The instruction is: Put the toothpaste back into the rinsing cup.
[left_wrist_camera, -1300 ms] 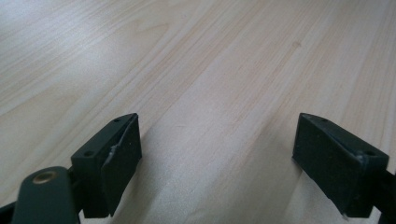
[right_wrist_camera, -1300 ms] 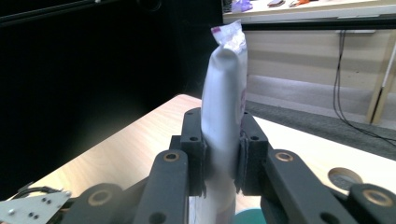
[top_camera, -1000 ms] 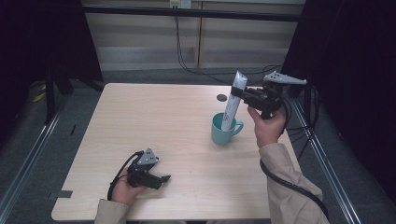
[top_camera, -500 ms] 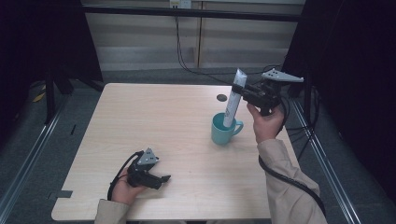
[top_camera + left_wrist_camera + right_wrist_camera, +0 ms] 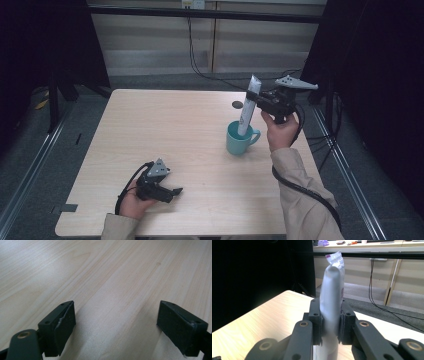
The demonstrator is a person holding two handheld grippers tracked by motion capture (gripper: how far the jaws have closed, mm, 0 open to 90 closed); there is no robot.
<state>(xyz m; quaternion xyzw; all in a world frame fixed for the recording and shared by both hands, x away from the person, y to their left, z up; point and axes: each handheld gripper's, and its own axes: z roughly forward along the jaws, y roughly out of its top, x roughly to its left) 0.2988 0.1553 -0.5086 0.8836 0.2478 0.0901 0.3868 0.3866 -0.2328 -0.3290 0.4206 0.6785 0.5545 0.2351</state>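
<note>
You are lowering the tube into the mug, near the table's right edge.

The table (image 5: 175,135) is giving you wide bare room to the left, but its right edge is running close beside the mug (image 5: 240,140). Your right gripper (image 5: 257,102) is clamping the tube (image 5: 248,107) mid-body, upright, its lower end inside the mug. Your left gripper (image 5: 172,192) is resting on the wood near you, its claw gaping wide and holding nothing.

Your table (image 5: 175,135) is pale wood-grain laminate, smooth and matt. The tube (image 5: 248,106) you hold looks like soft white plastic with a slight sheen, its crimped end clear. The mug (image 5: 239,140) is glossy teal ceramic. Both grippers' jaws are matt black plastic.
</note>
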